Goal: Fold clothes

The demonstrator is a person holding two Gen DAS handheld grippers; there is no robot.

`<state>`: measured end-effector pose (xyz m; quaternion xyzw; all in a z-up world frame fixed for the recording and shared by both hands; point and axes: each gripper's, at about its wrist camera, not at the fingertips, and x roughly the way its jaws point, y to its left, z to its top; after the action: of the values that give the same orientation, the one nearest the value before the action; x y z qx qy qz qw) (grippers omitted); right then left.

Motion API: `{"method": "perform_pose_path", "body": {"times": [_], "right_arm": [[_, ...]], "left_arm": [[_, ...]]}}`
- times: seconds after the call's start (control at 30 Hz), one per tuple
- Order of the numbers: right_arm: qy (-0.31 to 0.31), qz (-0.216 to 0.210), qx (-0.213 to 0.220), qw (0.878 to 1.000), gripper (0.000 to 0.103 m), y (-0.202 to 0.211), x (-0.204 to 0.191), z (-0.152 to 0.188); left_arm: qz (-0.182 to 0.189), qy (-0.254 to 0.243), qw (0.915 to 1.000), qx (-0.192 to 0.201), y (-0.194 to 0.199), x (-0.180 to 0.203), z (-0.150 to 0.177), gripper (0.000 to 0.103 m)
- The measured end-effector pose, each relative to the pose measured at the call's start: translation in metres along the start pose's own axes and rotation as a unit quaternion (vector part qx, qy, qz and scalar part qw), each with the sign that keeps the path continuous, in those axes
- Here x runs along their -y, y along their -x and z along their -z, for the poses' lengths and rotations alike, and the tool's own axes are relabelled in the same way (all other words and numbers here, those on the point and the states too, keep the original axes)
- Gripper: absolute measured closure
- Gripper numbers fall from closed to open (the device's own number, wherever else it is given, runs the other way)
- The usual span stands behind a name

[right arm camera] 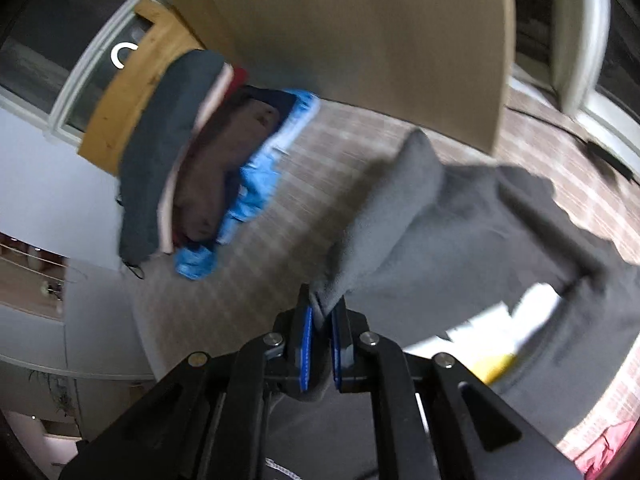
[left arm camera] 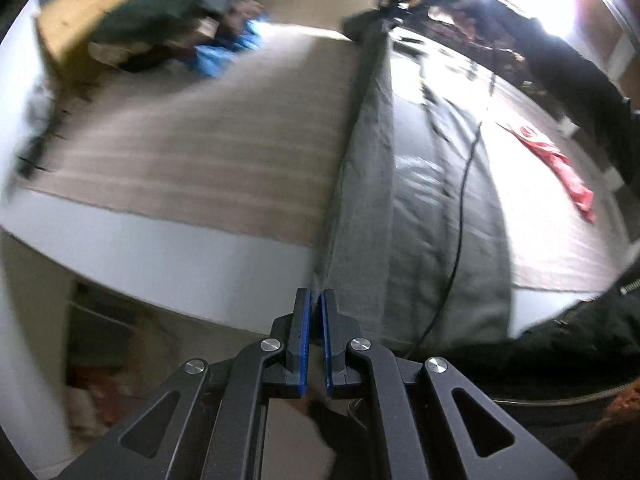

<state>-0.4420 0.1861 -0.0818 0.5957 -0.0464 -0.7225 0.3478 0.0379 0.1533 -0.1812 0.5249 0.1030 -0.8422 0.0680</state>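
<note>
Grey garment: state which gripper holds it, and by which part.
Both hold the grey garment: the left gripper pinches a thin edge, the right gripper a bunched corner.

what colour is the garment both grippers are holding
Grey; the garment shows best in the right wrist view.

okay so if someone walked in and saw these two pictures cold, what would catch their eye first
Most likely the grey garment, stretched across the striped tabletop with both grippers clamped on it: the left gripper pinches a taut edge at the near side, the right gripper bites a bunched corner. Next, the pile of clothes heaped at the far left of the table, its bright blue piece standing out.
</note>
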Motion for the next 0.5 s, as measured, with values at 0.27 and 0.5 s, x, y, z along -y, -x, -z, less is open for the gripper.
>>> {"method": "perform_pose_path", "body": {"times": [0.27,0.5], "right_arm": [[-0.032,0.032,-0.024,0.999,0.095,0.009,0.050,0.041],[-0.064,0.077,-0.052,0.994,0.095,-0.019,0.098,0.073]], "left_arm": [[0.021,-0.068,0.9974,-0.009,0.000,0.037,0.010,0.098],[0.110,-0.116,0.9839,-0.081,-0.055,0.094,0.036,0.099]]}}
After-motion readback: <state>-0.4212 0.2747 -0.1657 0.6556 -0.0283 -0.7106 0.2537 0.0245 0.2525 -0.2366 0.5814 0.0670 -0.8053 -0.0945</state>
